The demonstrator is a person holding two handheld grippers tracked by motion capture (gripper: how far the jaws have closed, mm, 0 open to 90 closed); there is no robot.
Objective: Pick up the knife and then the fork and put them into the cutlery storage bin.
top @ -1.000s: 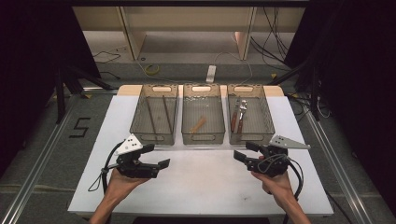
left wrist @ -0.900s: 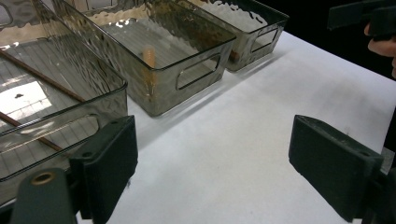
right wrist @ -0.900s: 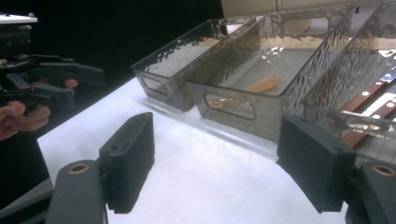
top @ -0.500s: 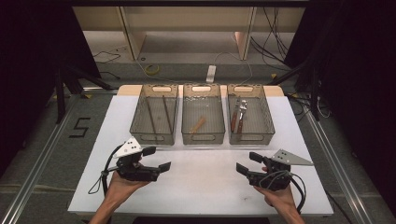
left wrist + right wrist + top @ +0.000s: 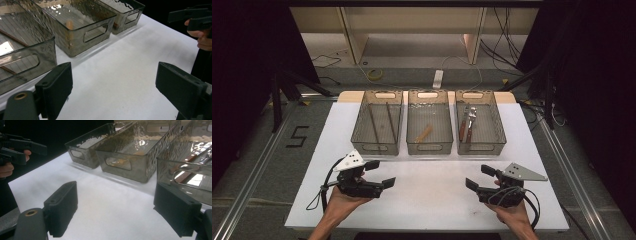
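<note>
While both tongs, left [image 5: 381, 174] and right [image 5: 479, 176], gape empty above the tabletop [image 5: 432, 195], the right having just widened, a low reach could bump the nearest bin [image 5: 480, 129].

white table [image 5: 432, 195], flat top, rectangular. three smoky see-through bins side by side in a row along its far edge: left bin [image 5: 377, 148], middle bin [image 5: 428, 148], right bin [image 5: 482, 148], each standing directly on the top, close together, handle cutouts on the short ends. near half of the top bare white.
</note>
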